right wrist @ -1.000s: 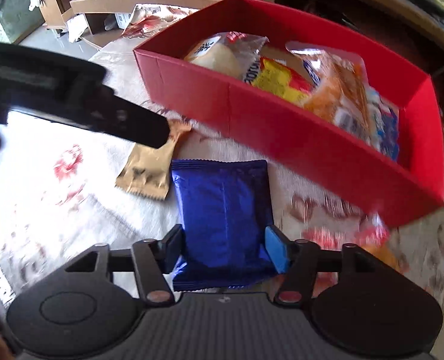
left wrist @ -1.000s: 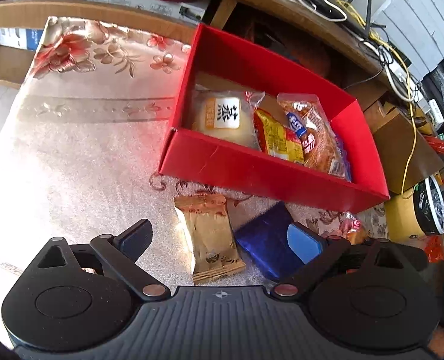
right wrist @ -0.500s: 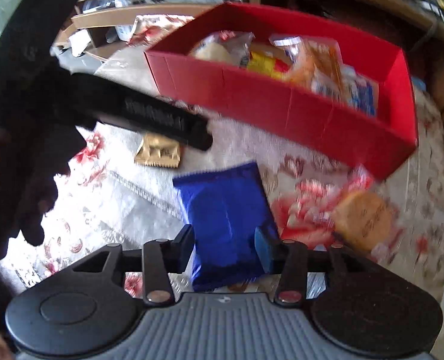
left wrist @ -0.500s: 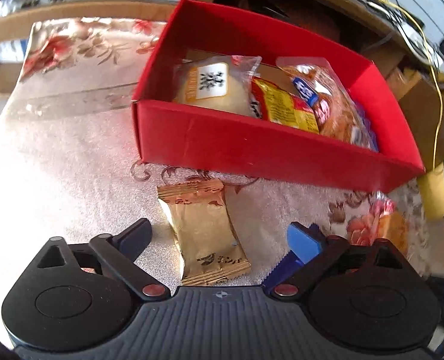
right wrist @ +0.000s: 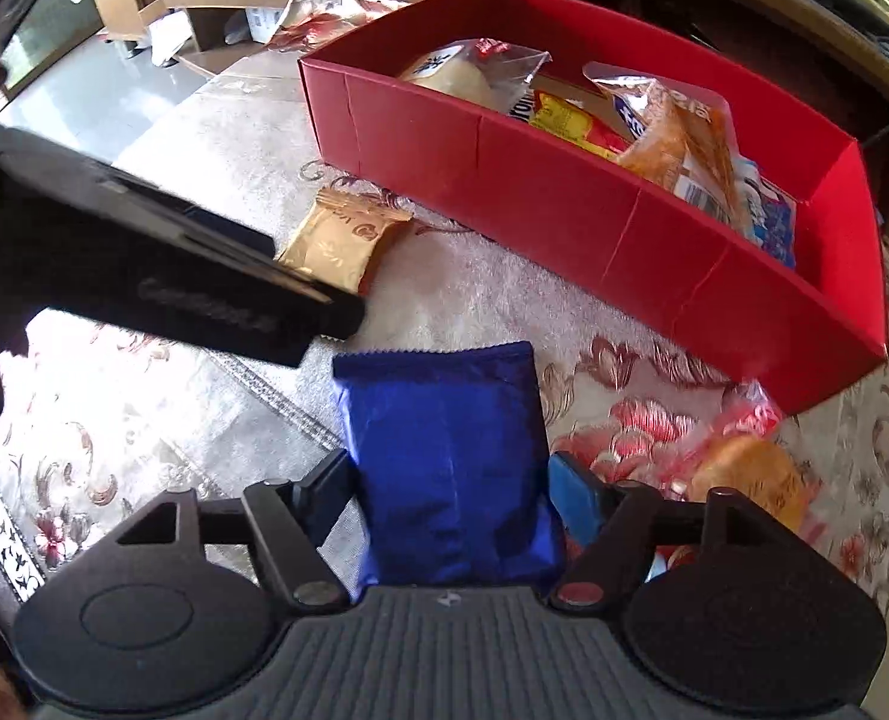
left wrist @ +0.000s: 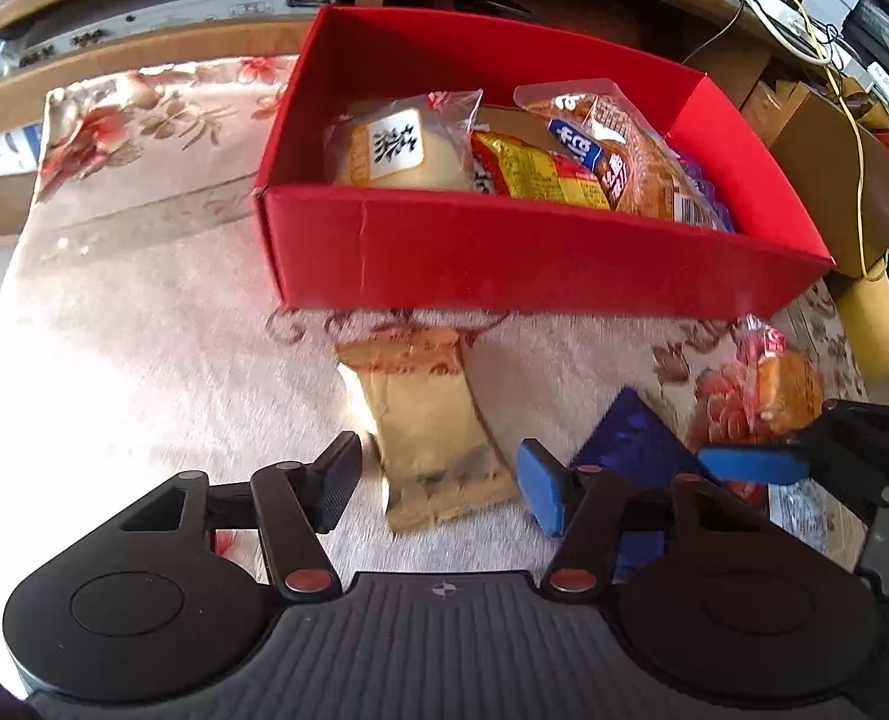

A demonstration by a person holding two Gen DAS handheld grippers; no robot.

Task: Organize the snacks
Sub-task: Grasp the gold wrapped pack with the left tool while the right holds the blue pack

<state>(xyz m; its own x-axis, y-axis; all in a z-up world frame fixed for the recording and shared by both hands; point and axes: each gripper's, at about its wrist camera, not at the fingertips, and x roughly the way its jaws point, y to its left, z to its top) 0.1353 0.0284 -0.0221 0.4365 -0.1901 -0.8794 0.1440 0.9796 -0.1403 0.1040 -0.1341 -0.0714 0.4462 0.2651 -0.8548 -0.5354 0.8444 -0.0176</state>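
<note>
Right gripper (right wrist: 450, 495) clamping a glossy blue foil snack packet (right wrist: 444, 456) between both pads, lower end held, upper end pointing toward the rectangular red cardboard box (right wrist: 564, 204); left gripper (left wrist: 438, 477) hovering with jaws spread on either side of a flat golden-brown foil snack packet (left wrist: 426, 420), lying on the floral-patterned cloth (left wrist: 144, 330) just before the box's near wall; box already holding several wrapped breads and snacks; clear-wrapped orange pastry (right wrist: 744, 468) lying on the cloth beside the right gripper
</note>
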